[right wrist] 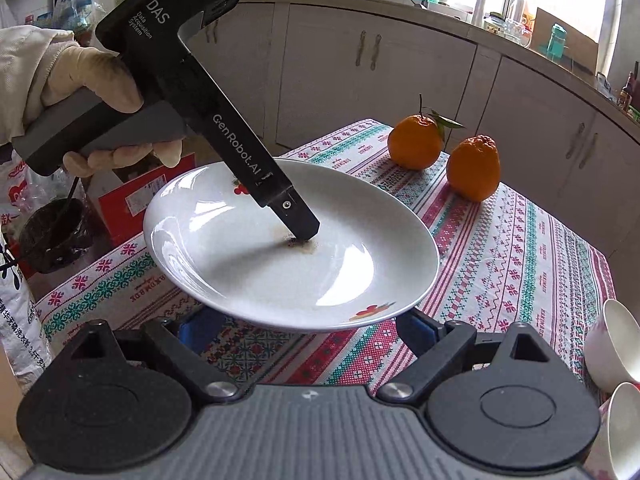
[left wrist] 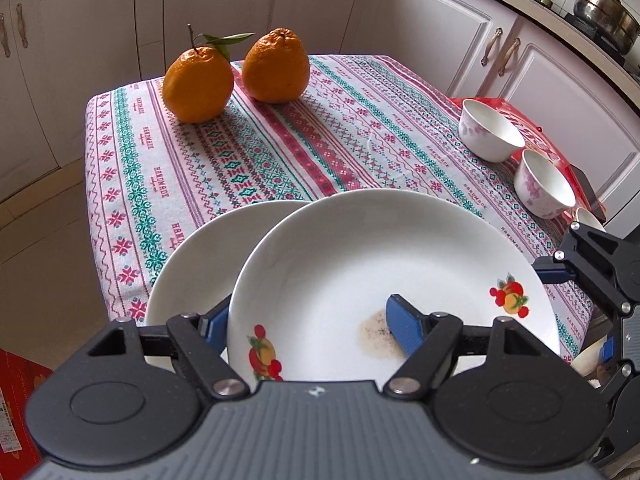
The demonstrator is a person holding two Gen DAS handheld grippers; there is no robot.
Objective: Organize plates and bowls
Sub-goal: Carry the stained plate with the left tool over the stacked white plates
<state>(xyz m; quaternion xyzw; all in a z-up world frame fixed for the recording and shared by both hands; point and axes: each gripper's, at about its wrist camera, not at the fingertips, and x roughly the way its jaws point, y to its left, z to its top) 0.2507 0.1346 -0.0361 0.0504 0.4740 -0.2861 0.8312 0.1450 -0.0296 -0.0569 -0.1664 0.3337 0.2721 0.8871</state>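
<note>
Here, left gripper (left wrist: 308,330) fingers pinching the upper plate's (left wrist: 380,264) rim at six o'clock — tilted, likely for stacking on the lower plate (left wrist: 208,248); right gripper (right wrist: 308,330) fingers spread beneath, bowls (left wrist: 490,130) at three o'clock.

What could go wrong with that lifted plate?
1. The plate hangs tilted, pinched only by the left gripper; it might slip onto the second plate.
2. The pad rests on a greasy-looking stain, which may weaken grip.
3. The bowls sit near the right gripper; a swing could knock them.
</note>
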